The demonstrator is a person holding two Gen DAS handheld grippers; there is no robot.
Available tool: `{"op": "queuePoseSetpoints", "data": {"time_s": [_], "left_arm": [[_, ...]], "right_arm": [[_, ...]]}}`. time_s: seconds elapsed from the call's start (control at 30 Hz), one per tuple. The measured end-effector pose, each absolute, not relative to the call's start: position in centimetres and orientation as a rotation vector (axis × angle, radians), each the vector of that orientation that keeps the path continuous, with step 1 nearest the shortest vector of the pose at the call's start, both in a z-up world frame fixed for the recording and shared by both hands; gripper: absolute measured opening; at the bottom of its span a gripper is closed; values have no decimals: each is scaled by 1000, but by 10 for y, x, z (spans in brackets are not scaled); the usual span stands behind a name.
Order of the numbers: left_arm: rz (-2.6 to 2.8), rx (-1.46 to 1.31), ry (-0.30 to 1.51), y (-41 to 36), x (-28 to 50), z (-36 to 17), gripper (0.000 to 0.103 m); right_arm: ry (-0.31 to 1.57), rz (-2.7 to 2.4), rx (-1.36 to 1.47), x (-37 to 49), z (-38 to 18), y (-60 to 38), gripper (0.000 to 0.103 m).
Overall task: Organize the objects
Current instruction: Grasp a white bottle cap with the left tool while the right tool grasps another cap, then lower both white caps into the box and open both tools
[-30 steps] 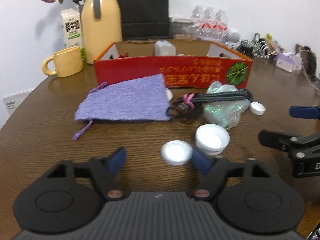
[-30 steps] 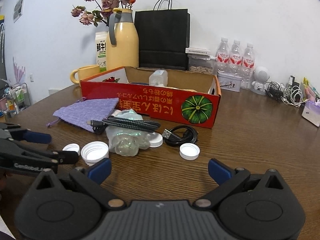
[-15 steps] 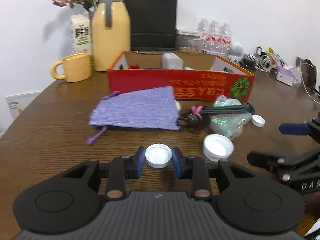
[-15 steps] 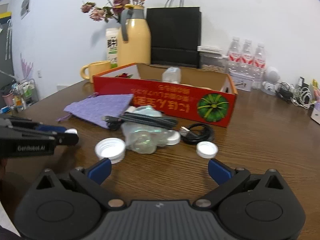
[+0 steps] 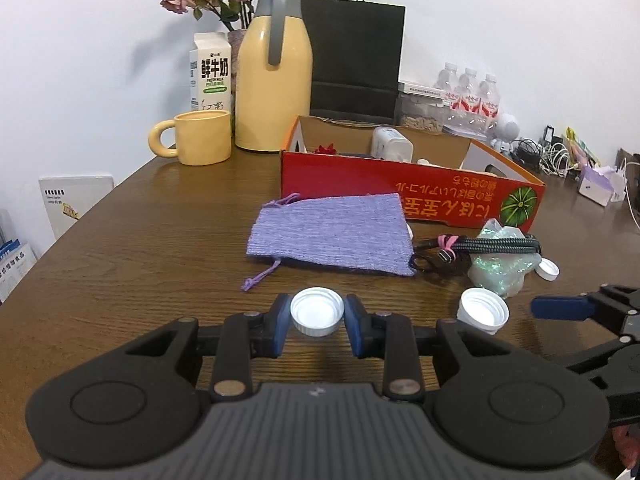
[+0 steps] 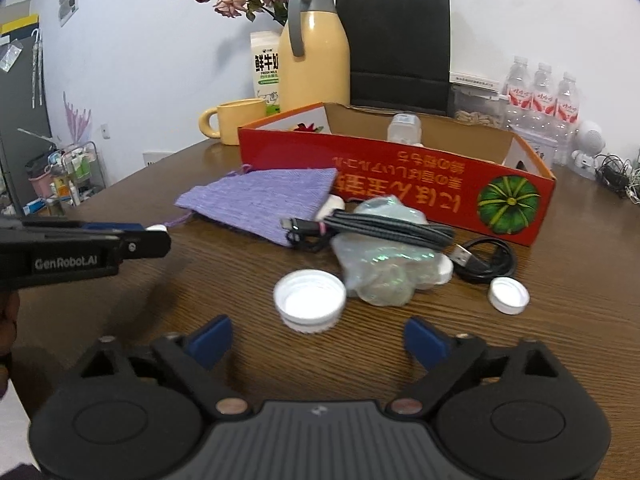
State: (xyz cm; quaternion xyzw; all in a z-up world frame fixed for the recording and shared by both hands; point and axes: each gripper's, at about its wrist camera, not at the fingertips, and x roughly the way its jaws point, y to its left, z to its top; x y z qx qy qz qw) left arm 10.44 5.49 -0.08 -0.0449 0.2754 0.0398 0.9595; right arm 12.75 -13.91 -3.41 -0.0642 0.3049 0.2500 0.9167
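the left gripper (image 5: 317, 317) clamps a small white ribbed cap (image 5: 317, 316), hollow side up, near the purple pouch (image 5: 332, 235), while the right gripper (image 6: 316, 340), jaws apart and just closing, holds nothing.

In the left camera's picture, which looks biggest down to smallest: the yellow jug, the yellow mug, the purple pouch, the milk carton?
1. yellow jug
2. purple pouch
3. mug and milk carton look alike; the mug stands nearer, so unsure.

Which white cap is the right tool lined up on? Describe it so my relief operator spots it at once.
Start at the red cardboard box, then come toward the camera past the crumpled clear plastic bag. The wide white cap lies open side up on the wooden table, just ahead of the open right tool. It is larger than the small white cap near the black USB cable.
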Motion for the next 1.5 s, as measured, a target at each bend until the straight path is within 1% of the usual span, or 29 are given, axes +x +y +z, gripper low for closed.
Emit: {"op": "queuePoseSetpoints", "data": {"time_s": [0.03,0.1,0.23,0.3,0.33,0.37,0.77,1.03,1.3,1.5], "left_arm": [[83,-95,559,57,104,-1,30],[87,-102,560,59,104,-2,30],[88,-112,561,63,101,-4,30],[89,-117,561,65,101,-4,30],[89,-118,561,66,101,-5,30],[89,-121,562,66,101,-5,30],[83,-122,544,68,104,0,30],[78,-93,458,62,118,29,30],[59,-78,368,47,156,64,30],[56,-80,335,33,195,79,30]], "right_arm": [[629,512,-132,128,-34,-136,81],[629,511,-134,129,-34,-130,67],[631,501,-144,133,-34,-121,58],[629,498,-146,134,-33,-117,47],[626,495,-148,135,-33,-116,45],[624,494,-150,136,-33,-115,39],[552,562,-144,126,-23,-115,39],[430,569,-157,127,5,-118,39],[336,497,-130,165,35,-128,39],[300,429,-106,207,48,-139,39]]}}
